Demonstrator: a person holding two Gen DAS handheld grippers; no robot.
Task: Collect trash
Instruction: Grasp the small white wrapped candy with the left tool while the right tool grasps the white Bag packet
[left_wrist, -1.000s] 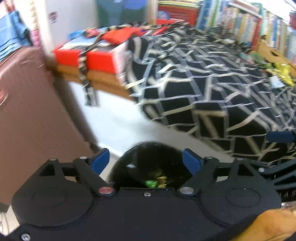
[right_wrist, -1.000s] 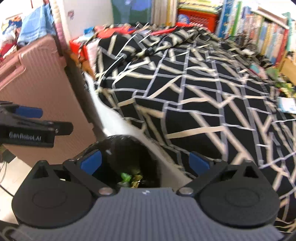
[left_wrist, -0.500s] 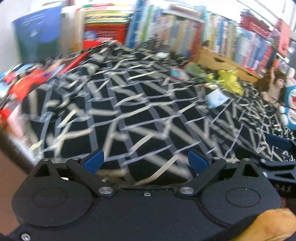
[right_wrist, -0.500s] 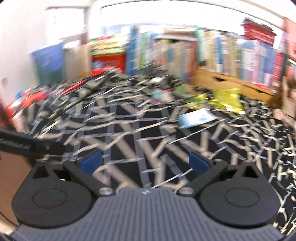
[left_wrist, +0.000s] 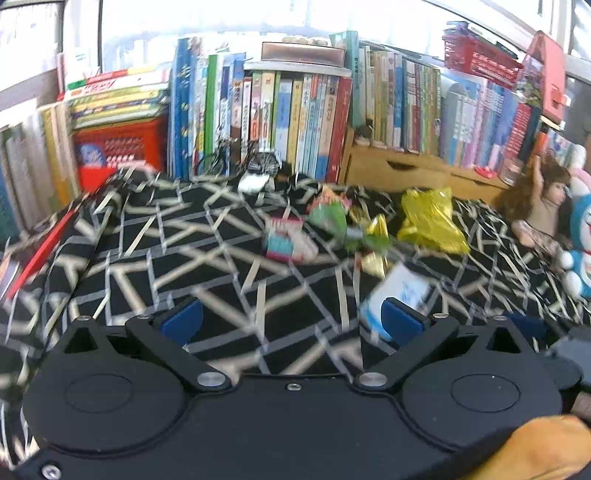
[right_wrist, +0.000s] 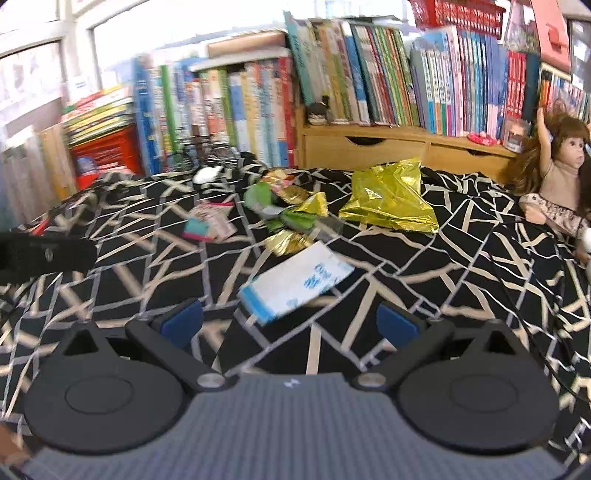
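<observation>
A bed (right_wrist: 424, 280) covered by a black spread with pale crisscross lines; scattered on it, a white and blue packet (right_wrist: 295, 286) nearest the camera; beyond it a cluster of gold and green wrappers (right_wrist: 291, 221); to their right a crumpled yellow foil bag (right_wrist: 388, 195); to the left a small pink and teal packet (right_wrist: 208, 223); a doll (right_wrist: 554, 173) lies at the bed's right edge; bookshelves stand behind.

One yellow foil bag (right_wrist: 388, 201), one white packet (right_wrist: 295, 286), one doll (right_wrist: 554, 181).
</observation>
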